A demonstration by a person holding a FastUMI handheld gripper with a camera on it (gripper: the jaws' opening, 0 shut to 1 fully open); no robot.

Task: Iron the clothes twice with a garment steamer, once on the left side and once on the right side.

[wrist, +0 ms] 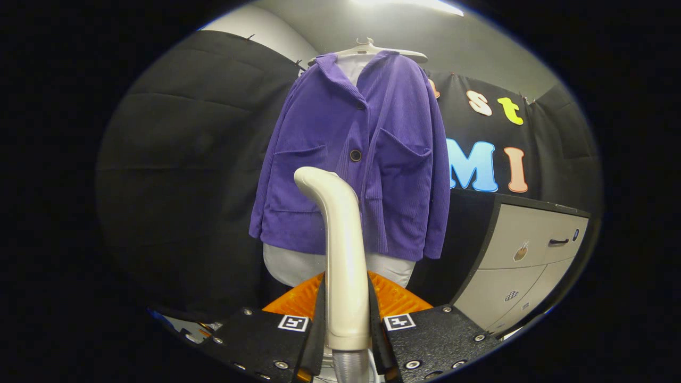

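Garment steamer (340, 255): cream handle upright, clamped between both fingers of the gripper (346, 319), one finger pressing each side. Ribbed hose end visible just below the grip. Steamer head curves over at the top and points toward the jacket, apart from it, not touching as far as I can tell.

Purple corduroy jacket (372, 154): hangs just beyond the fingers on a white hanger (372, 49), front facing the camera, dark buttons down the middle, a patch pocket each side. White garment (298, 263) underneath shows at the collar and below the hem.

Orange ribbed thing (396, 298) sits low behind the fingers; can't tell what it is.

Right of the jacket: pale cabinet (526, 250) with drawers, dark handle. Black cloth wall (186, 159) behind everything.
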